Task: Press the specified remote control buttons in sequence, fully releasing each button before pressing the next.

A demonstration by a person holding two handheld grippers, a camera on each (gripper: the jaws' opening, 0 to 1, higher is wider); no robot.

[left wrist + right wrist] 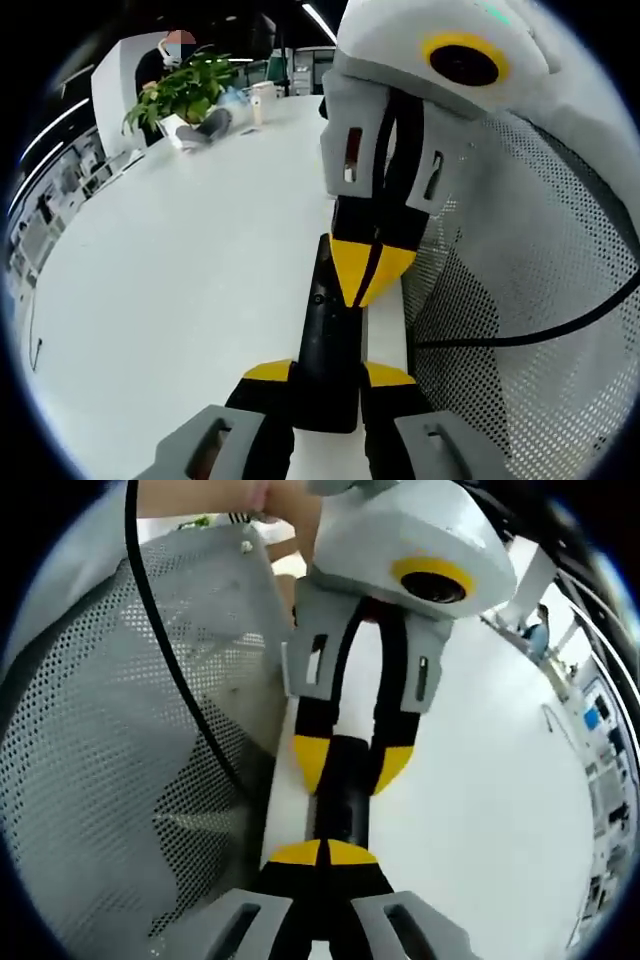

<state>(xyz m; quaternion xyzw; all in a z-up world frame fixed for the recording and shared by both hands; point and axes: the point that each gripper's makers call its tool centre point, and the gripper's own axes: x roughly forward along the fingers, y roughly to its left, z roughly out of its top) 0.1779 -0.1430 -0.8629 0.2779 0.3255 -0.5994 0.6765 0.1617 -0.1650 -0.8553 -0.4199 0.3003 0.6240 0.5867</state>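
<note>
While the left gripper (pixel 325 385) clasped the black remote (pixel 328 350) above the white tabletop (pixel 180 290), the right gripper (pixel 322 855), jaws closed together, pressed a button; full release seemed due next.

black remote (pixel 328 345), flat on white table (pixel 180 300)

The remote control (pixel 327 345) lies on the table (pixel 180 300), its near end between the left gripper's (pixel 328 378) jaws. The right gripper (pixel 370 285) comes from the far side, its joined tips down on the remote's upper face. In the right gripper view, the remote (pixel 345 815) runs between the right gripper (pixel 322 855) and the left gripper (pixel 350 765) opposite. A mesh panel (pixel 520 300) stands just right of the left gripper. A potted plant (pixel 180 95) sits at the table's far edge, left.
</note>
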